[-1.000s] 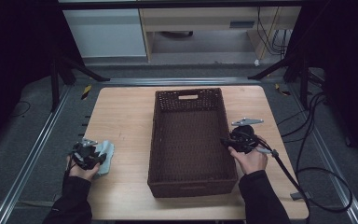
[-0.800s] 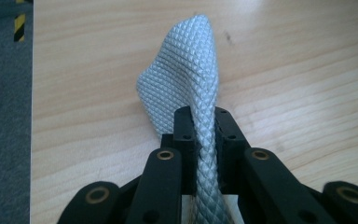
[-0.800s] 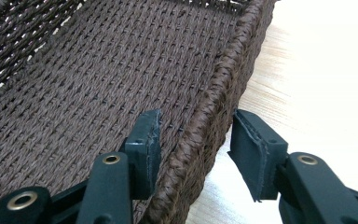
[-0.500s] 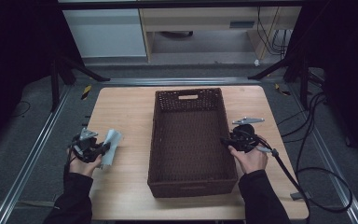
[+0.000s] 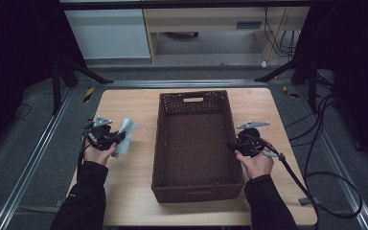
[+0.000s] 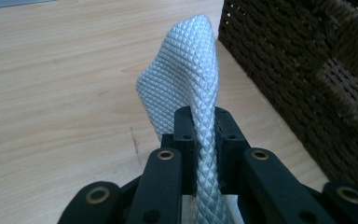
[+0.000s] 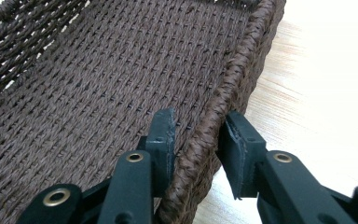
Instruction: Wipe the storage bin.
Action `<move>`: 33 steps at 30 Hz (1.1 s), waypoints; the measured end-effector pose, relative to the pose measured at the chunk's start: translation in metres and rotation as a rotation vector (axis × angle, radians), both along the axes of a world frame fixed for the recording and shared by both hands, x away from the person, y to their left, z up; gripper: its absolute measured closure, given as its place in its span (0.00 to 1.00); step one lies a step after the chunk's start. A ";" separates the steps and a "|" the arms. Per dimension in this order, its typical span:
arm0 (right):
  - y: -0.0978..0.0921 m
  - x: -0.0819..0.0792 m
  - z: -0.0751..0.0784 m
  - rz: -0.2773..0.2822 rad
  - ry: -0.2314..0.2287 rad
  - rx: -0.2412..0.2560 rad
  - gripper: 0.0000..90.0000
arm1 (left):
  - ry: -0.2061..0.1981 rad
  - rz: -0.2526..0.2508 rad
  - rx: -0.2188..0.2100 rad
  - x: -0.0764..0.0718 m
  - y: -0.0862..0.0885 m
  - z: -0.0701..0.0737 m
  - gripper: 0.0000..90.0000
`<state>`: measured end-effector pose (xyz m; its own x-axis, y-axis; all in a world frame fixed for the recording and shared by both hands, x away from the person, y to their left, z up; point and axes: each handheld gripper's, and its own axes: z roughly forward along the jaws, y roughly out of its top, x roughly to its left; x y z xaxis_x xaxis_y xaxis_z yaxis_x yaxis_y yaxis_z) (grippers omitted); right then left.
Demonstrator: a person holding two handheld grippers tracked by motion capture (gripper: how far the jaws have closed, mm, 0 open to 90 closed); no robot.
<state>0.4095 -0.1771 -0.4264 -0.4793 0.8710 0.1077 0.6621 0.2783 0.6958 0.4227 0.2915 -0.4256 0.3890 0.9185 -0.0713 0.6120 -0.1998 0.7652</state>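
Note:
A dark brown wicker basket (image 5: 196, 192) stands lengthwise in the middle of the wooden table (image 5: 134, 103), with nothing inside it. My left gripper (image 5: 118, 138) is left of the basket, shut on a pale quilted cloth (image 5: 126, 130). In the left gripper view the cloth (image 6: 186, 65) stands up from between the jaws of that gripper (image 6: 202, 117), close to the basket's wall (image 6: 307, 79). My right gripper (image 5: 231, 145) sits at the basket's right rim. In the right gripper view its jaws straddle the braided rim (image 7: 235, 74), one inside and one outside, and my right gripper (image 7: 198, 127) is shut on it.
A cable (image 5: 297, 179) trails from the right gripper over the table's right edge to the floor. Metal rails (image 5: 33, 163) run along both sides of the table. White and wooden cabinets (image 5: 110, 33) stand beyond the far edge.
My left gripper has carried the cloth away from the person and slightly right, toward the basket. The right gripper has stayed on the rim.

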 end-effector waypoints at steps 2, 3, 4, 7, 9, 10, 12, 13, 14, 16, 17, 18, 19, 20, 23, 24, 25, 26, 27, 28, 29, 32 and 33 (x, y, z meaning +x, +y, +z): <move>0.000 0.001 -0.001 0.002 -0.002 0.012 0.75 | 0.000 -0.013 -0.001 0.006 -0.004 0.000 0.90; 0.001 0.002 -0.001 0.008 -0.003 0.026 0.75 | -0.003 -0.022 0.003 0.012 -0.008 -0.001 0.90; 0.001 0.002 -0.001 0.008 -0.003 0.026 0.75 | -0.003 -0.022 0.003 0.012 -0.008 -0.001 0.90; 0.001 0.003 -0.002 0.019 -0.004 0.037 0.76 | 0.000 -0.028 0.010 0.020 -0.012 -0.004 0.90; 0.002 0.003 -0.002 0.029 -0.006 0.038 0.76 | 0.009 -0.030 0.015 0.029 -0.014 -0.009 0.90; 0.003 0.003 -0.001 0.033 -0.007 0.032 0.76 | 0.013 -0.029 0.016 0.032 -0.014 -0.012 0.90; 0.004 0.003 -0.001 0.040 -0.009 0.027 0.76 | 0.019 -0.027 0.015 0.035 -0.015 -0.014 0.90; 0.006 0.003 -0.001 0.045 -0.007 0.025 0.76 | 0.026 -0.029 0.012 0.038 -0.016 -0.017 0.90; 0.006 0.003 -0.001 0.053 -0.010 0.025 0.76 | 0.029 -0.032 0.013 0.041 -0.017 -0.019 0.90; 0.009 0.003 -0.001 0.067 -0.009 0.030 0.76 | 0.042 -0.034 0.017 0.046 -0.019 -0.027 0.90; 0.012 0.002 -0.001 0.085 -0.009 0.033 0.76 | 0.055 -0.036 0.033 0.051 -0.021 -0.031 0.90; 0.012 0.002 -0.001 0.085 -0.009 0.033 0.76 | 0.055 -0.036 0.033 0.051 -0.021 -0.031 0.90; 0.014 0.002 -0.001 0.099 -0.007 0.036 0.77 | 0.060 -0.032 0.036 0.056 -0.023 -0.035 0.90; 0.014 0.002 -0.001 0.099 -0.007 0.036 0.77 | 0.060 -0.032 0.036 0.056 -0.023 -0.035 0.90; 0.016 0.002 -0.001 0.112 -0.002 0.042 0.77 | 0.065 -0.027 0.037 0.065 -0.027 -0.038 0.90; 0.016 0.002 -0.001 0.113 -0.001 0.042 0.77 | 0.066 -0.031 0.041 0.068 -0.029 -0.040 0.90; 0.017 0.002 -0.001 0.115 -0.004 0.040 0.77 | 0.064 -0.036 0.040 0.070 -0.031 -0.042 0.91; 0.017 0.002 -0.001 0.115 -0.004 0.040 0.77 | 0.074 -0.037 0.041 0.072 -0.033 -0.045 0.91; 0.017 0.001 -0.001 0.118 -0.005 0.037 0.77 | 0.105 -0.041 0.065 0.076 -0.036 -0.053 0.91; 0.017 0.001 -0.001 0.118 -0.005 0.037 0.77 | 0.105 -0.041 0.065 0.076 -0.036 -0.053 0.91; 0.017 0.001 -0.001 0.119 -0.005 0.037 0.77 | 0.114 -0.039 0.057 0.078 -0.037 -0.057 0.91; 0.017 0.002 -0.001 0.118 -0.003 0.039 0.77 | 0.122 -0.048 0.044 0.080 -0.041 -0.060 0.91; 0.017 0.002 -0.001 0.118 -0.003 0.039 0.76 | 0.121 -0.054 0.039 0.080 -0.042 -0.059 0.91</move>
